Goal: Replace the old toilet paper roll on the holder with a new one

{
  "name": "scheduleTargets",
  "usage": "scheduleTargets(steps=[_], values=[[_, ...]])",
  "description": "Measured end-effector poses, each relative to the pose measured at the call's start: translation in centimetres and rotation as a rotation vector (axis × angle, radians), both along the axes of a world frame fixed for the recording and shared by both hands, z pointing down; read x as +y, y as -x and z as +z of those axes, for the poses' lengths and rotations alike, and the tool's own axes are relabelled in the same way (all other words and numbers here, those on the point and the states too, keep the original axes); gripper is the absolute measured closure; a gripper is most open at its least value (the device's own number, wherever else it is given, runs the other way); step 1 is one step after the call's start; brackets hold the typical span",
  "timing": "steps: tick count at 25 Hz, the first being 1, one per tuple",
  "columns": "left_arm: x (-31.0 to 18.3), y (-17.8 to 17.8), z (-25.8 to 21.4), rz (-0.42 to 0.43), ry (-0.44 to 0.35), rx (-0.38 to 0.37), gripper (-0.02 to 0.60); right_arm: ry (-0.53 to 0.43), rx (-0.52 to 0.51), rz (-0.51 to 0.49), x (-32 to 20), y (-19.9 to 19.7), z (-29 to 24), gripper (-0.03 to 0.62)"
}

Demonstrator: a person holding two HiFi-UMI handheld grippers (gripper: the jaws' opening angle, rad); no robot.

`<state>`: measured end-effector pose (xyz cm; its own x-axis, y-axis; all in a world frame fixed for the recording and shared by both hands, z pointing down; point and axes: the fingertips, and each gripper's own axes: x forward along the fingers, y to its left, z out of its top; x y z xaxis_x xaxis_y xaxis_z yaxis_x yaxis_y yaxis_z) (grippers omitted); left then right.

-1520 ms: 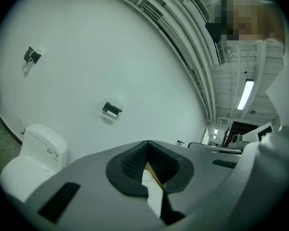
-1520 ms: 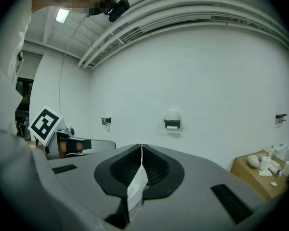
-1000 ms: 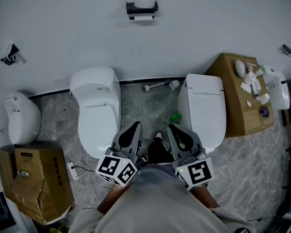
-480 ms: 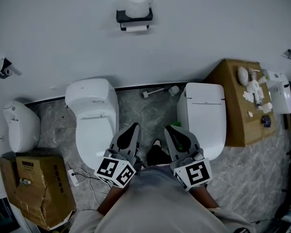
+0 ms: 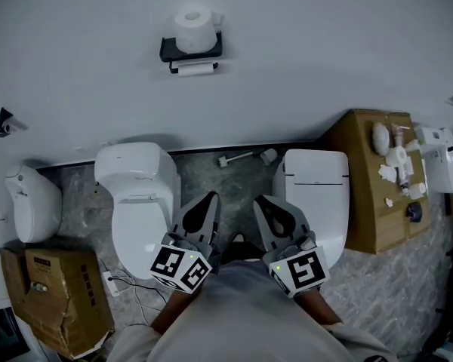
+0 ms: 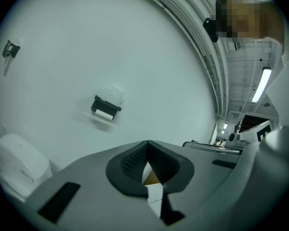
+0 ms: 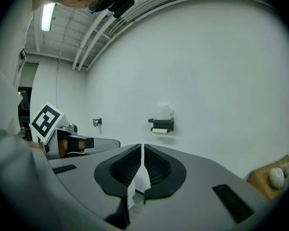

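On the white wall (image 5: 325,44), at about 11 o'clock in the head view, hangs the black holder (image 5: 191,51), with a full white roll (image 5: 193,23) standing on its top shelf and a thin white roll (image 5: 195,68) slung just beneath it, which looks nearly spent, though it is too small to be sure. At 6 o'clock the left gripper (image 5: 206,200) and the right gripper (image 5: 264,202) are held side by side in front of the person's body, both pointing toward the wall and well apart from the holder. Below the left gripper's tip, at 9 o'clock, sits a white toilet (image 5: 140,194); a second toilet (image 5: 315,194) sits at 3 o'clock of the right gripper, with a cardboard box (image 5: 366,202) bearing small white items just beyond it. In the left gripper view the jaws are pressed together with nothing between them, and the holder shows at 10 o'clock on the wall, blurred. In the right gripper view the jaws are also closed and empty, only a hairline gap between the pads; the holder and its full roll sit at 1 o'clock above the tips, and the left gripper shows at 9 o'clock.
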<state>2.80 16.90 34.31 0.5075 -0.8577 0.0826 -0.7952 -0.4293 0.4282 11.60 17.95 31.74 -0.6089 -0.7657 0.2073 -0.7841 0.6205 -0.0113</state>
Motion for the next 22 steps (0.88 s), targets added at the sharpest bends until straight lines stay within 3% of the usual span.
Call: scheduleTargets(steps=[7, 9, 13, 22], values=[[-1.8, -2.7, -1.0, 0.012, -0.009, -0.004, 0.577, -0.035, -0.027, 0.044, -2.0, -3.1, -1.1, 0.576], [-2.0, -3.0, -1.2, 0.012, -0.005, -0.001, 0.577, -0.038, -0.031, 0.071, -2.2, -3.7, -1.2, 0.55], [-2.4, -3.2, -1.1, 0.014, 0.002, -0.012, 0.577, -0.029, -0.051, 0.061, -2.4, -3.7, -1.1, 0.506], [-4.8, -3.0, -0.5, 0.044, 0.018, 0.022, 0.577, -0.027, -0.072, 0.057, -4.1, -2.6, -0.7, 0.499]])
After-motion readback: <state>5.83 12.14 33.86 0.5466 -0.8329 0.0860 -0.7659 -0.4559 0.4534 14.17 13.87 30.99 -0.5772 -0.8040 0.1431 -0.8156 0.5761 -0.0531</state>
